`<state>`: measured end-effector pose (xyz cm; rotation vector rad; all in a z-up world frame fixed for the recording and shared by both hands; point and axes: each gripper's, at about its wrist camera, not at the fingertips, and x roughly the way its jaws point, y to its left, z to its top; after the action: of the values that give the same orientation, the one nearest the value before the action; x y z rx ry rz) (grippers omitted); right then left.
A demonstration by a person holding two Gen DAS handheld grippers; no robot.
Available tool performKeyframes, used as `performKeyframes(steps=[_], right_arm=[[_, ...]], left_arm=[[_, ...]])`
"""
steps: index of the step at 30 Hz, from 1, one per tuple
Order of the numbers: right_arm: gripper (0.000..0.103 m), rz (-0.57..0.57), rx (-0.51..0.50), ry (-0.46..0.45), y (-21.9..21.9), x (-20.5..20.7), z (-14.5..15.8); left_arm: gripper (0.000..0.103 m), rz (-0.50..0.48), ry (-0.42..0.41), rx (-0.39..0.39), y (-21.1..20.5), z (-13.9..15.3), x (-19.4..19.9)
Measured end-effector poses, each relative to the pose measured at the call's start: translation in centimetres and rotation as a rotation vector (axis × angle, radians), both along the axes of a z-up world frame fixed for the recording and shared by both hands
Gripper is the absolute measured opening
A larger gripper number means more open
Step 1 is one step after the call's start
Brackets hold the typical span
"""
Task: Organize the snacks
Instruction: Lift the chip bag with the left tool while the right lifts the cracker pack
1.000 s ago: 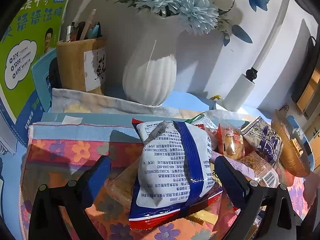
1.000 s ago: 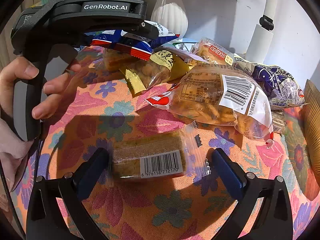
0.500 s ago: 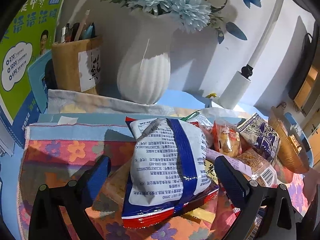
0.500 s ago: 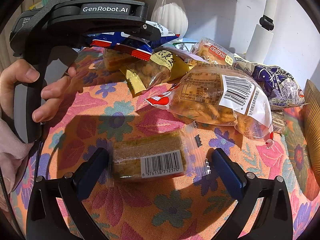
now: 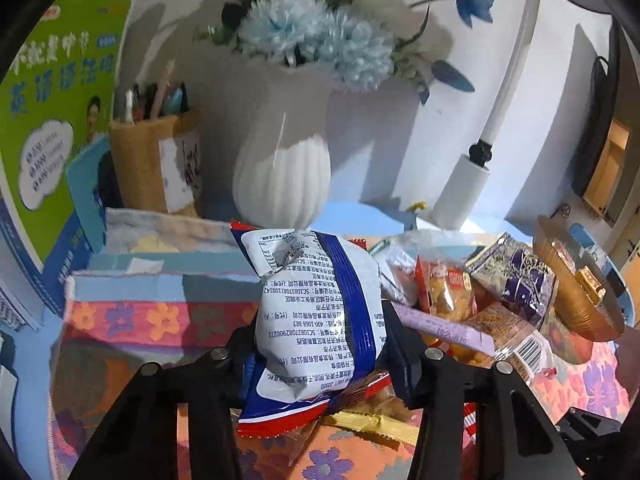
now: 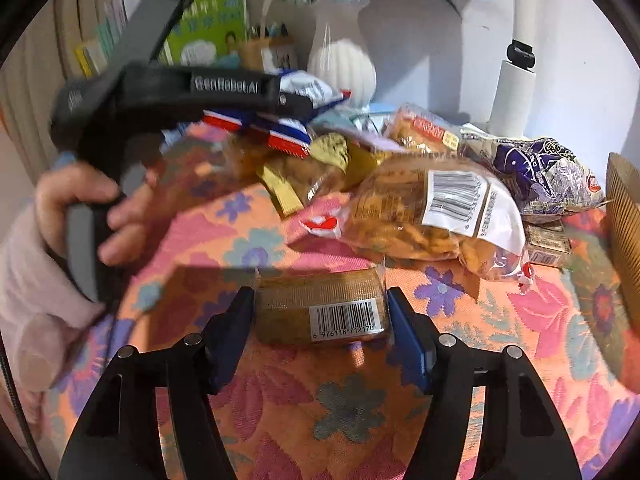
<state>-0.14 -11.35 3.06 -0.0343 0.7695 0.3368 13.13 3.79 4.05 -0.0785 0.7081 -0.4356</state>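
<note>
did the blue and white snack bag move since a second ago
Yes. The blue and white snack bag now overlaps the base of the white vase, up from before, as the left hand-held gripper, jaws just closing, squeezes it.

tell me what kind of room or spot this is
Probably a desk or side table at home: a white ribbed vase of blue flowers, a pen holder, a green study book and a floral cloth strewn with snack packets.

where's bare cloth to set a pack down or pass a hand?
Free: floral cloth near the right gripper, below its cake pack; also the cloth's left side beside the white-and-blue bag in the left gripper. Crowded: the snack pile up to the basket.
</note>
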Motion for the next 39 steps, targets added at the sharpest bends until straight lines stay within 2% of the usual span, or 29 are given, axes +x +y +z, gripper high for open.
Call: performKeyframes(steps=[6,13,19,28,31,34,39], right_arm=[[0.065,0.017,0.058,-0.006,-0.7,-0.4,0.5],[0.065,0.012,0.082,-0.011,-1.5,-0.6,0.7],[0.065,0.013,0.100,-0.022,-1.7,-0.7,0.6],[0.065,0.018,0.123,-0.061,-1.9,-1.4,1.3],[0.065,0.017,0.132,-0.067,-2.1,-1.5,1.4],[0.065,0.017,0.158,-0.079,-2.4,-1.7,1.7],[0.065,0.003,0.252,-0.109,-4.0,-2.4,3.0]], left_arm=[[0.045,0.036,-0.008,-0.056,1.4,0.4,0.0],[0.043,0.076,-0.010,-0.067,2.2,0.2,0.0],[0.043,0.099,0.002,-0.128,3.3,0.1,0.2],[0.043,0.091,-0.104,-0.179,3.9,1.6,-1.2],[0.043,0.086,-0.135,-0.164,3.6,1.9,-1.7],[0.043,0.085,-0.127,-0.137,2.8,2.1,-2.0],[0.043,0.066,-0.140,-0.144,1.7,4.1,-3.7]])
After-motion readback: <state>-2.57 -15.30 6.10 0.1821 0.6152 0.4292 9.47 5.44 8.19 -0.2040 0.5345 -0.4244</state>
